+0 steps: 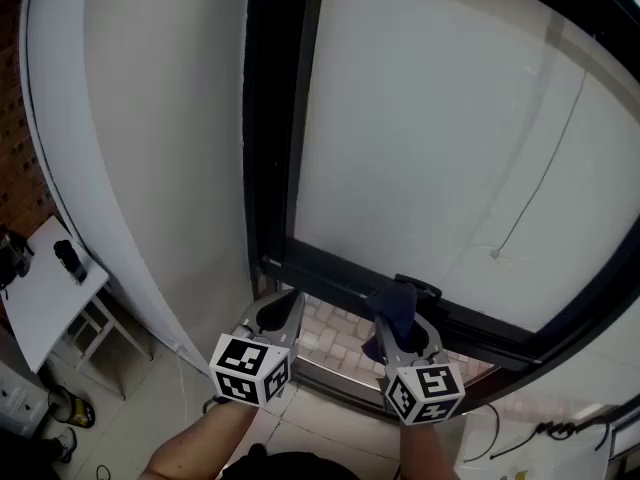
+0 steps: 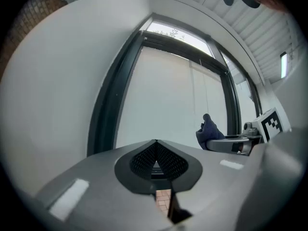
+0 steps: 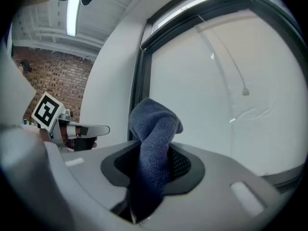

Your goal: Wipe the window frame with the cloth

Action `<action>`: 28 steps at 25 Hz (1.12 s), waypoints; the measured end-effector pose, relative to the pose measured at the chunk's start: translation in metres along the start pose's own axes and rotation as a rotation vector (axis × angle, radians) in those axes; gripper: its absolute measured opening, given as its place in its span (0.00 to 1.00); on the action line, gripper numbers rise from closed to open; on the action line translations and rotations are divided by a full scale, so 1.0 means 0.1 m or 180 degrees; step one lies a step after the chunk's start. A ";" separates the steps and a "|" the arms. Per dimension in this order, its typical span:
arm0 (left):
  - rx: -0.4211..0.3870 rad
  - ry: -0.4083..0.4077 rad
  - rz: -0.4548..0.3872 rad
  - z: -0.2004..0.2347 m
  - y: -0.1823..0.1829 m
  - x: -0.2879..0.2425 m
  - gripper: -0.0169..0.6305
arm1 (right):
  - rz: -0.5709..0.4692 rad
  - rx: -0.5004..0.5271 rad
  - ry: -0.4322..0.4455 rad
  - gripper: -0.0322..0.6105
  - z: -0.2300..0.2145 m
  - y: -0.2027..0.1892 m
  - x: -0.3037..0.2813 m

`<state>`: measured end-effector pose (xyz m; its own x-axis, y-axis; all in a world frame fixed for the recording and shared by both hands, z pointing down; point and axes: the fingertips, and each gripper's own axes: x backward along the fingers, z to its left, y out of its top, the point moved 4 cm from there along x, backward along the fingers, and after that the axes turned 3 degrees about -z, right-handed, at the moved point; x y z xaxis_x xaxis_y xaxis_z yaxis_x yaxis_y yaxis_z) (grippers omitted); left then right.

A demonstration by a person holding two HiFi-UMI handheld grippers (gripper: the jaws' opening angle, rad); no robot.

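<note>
Dark blue terry cloth (image 1: 392,306) sticks up from the right tool (image 1: 400,324), whose jaws pinch it tight. Its bunched free end sits at the bottom rail of the black metal window frame (image 1: 268,118), near the rail's middle. Whether cloth and rail touch cannot be told. The left tool (image 1: 278,314) hangs below the frame's lower left corner, jaws pressed together on nothing. Wiping seems at most just begun: the frame shows no wiped streak, and the bottom rail, the uprights and the top rail all appear left to do.
</note>
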<state>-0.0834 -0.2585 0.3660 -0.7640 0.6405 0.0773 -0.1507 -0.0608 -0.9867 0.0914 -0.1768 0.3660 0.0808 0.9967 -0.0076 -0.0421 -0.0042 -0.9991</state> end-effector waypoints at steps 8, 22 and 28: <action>0.0013 0.0375 -0.0052 0.49 0.16 0.25 0.02 | 0.0036 -0.0030 0.0407 0.25 0.54 -0.01 -0.41; -0.0067 0.0501 -0.0400 0.75 1.01 0.10 0.02 | -0.0351 0.0132 0.0697 0.25 0.69 0.96 -1.03; -0.0257 0.0350 -0.0670 0.62 1.74 -0.13 0.02 | -0.0544 0.0273 0.0763 0.25 0.68 1.61 -1.20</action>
<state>-0.1385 -0.3250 0.2025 -0.6475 0.7124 0.2705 -0.2454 0.1411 -0.9591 0.0077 -0.2917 0.2088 0.3262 0.9348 0.1404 -0.0907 0.1789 -0.9797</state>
